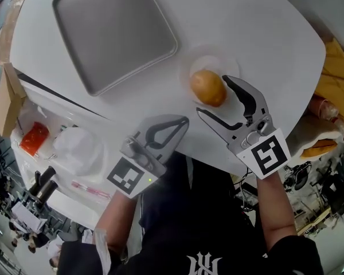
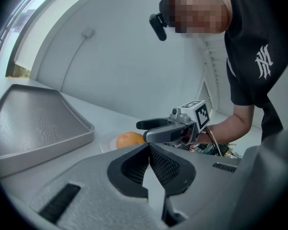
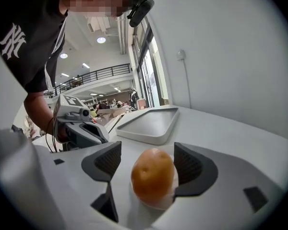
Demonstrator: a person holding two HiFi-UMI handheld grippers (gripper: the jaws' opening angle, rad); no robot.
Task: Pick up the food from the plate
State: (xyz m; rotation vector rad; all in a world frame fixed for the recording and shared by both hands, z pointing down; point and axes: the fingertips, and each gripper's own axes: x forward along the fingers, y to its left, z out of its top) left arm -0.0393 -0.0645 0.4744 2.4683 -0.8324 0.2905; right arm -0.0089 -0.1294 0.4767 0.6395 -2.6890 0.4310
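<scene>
Food (image 1: 207, 87) (round, orange-brown) sits on a plate (image 1: 196, 63) between the 2 wide-open jaws of the right gripper (image 1: 213, 96); the left gripper (image 1: 183, 120), to its left, is closed on nothing.

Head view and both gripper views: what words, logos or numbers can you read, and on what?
"NY": white monogram on the person's black T-shirt.
Marker cubes: black-and-white square patterns only, no letters.
Red packet at the left edge of the head view: too small to read.
Nothing else legible.
</scene>
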